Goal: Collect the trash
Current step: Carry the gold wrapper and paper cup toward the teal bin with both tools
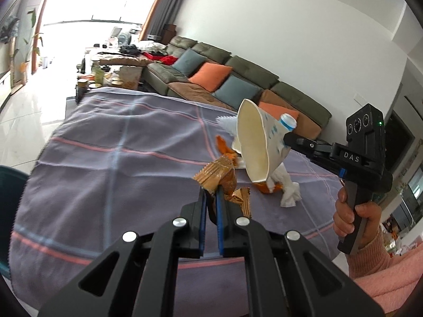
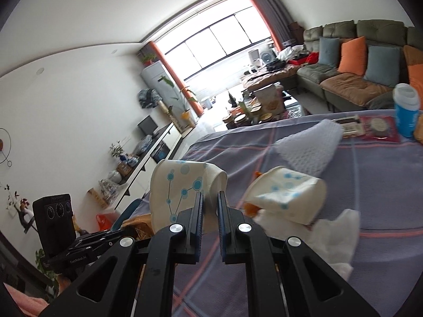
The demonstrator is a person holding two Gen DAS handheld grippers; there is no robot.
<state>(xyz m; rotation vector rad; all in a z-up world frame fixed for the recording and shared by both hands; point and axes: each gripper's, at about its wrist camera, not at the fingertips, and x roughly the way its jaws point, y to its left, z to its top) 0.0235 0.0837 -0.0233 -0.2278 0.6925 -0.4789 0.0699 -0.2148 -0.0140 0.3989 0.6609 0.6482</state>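
A crumpled golden wrapper point(image 1: 219, 178) was pinched in the left gripper point(image 1: 210, 198) jaws, lifted above the plaid-clothed tabletop point(image 1: 105, 142). The right gripper point(image 2: 210, 203), its body marked "DAS", clenched a squashed, blue-dotted paper cup point(image 2: 179, 185). Another cup point(image 2: 288, 195), tissues point(image 2: 335, 235) and a sofa point(image 1: 238, 74) lay beyond.

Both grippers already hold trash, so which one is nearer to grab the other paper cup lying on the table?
Probably the right gripper. It is shut on one crushed white paper cup, and the other dotted paper cup lies just beside it.
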